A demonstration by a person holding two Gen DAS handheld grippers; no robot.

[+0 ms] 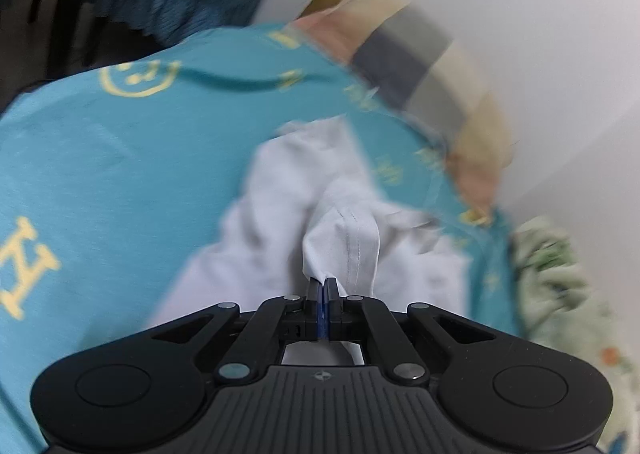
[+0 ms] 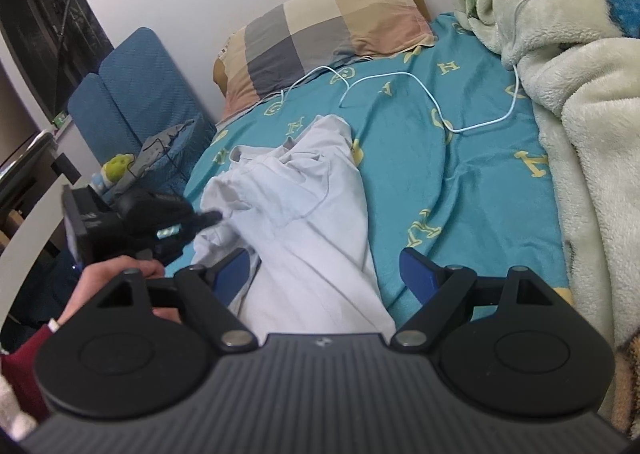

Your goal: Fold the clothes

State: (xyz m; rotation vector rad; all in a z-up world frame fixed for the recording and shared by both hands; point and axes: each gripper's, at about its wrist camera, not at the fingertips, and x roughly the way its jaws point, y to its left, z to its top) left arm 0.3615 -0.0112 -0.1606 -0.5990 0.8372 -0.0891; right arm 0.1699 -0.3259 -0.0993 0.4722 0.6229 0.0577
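A white garment (image 2: 304,210) lies crumpled on the teal bed sheet (image 2: 460,182). In the left wrist view my left gripper (image 1: 325,281) is shut on a fold of the white garment (image 1: 340,230), with a stitched hem showing just past the tips; the view is blurred. In the right wrist view the left gripper (image 2: 214,217) shows at the garment's left edge, held by a hand. My right gripper (image 2: 326,266) is open, its blue pads (image 2: 416,270) on either side of the garment's near end, which runs between them.
A checked pillow (image 2: 320,30) lies at the head of the bed. A white cable (image 2: 404,94) snakes over the sheet. A fluffy cream blanket (image 2: 580,74) is heaped on the right. A blue chair (image 2: 136,94) stands left of the bed.
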